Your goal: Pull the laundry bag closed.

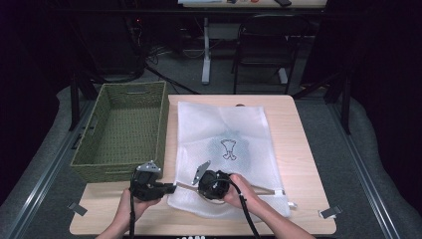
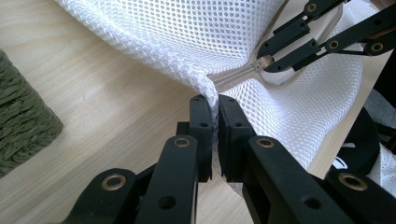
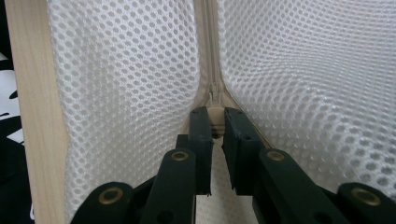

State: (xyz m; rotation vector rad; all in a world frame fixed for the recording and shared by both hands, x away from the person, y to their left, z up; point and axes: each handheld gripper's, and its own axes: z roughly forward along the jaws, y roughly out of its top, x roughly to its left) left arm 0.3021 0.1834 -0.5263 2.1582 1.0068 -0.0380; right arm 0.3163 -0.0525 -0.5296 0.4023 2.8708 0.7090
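Mesh laundry bag (image 1: 226, 149) lies flat across the middle of the wooden surface (image 1: 303, 164), its zippered edge toward the person, with a dark garment showing faintly through the netting. A woven green basket (image 1: 122, 130) stands just beside it on the left, with nothing in it that can be seen.

The left tool (image 2: 213, 105) is clamped on the bag's near corner, its jaws pressed together on a gathered fold of netting right at the end of the zipper (image 3: 208, 56). The right tool (image 3: 214, 122) is closed on the zipper pull (image 3: 215, 114), the small beige tab pinched between its jaws. In the high view the two tools sit close together at the bag's near left corner, the left tool (image 1: 171, 188) off the bag's edge and the right tool (image 1: 195, 182) over the mesh.

Judging by this, the work is at its opening step: one corner is anchored and the pull is gripped. In the right gripper view the zipper runs shut beyond the pull and the netting parts just behind it, so the slider seems to sit near the start of its travel. Left to do, as I read it, is drawing the pull along the edge while the corner is held taut, then dealing with the garment inside.
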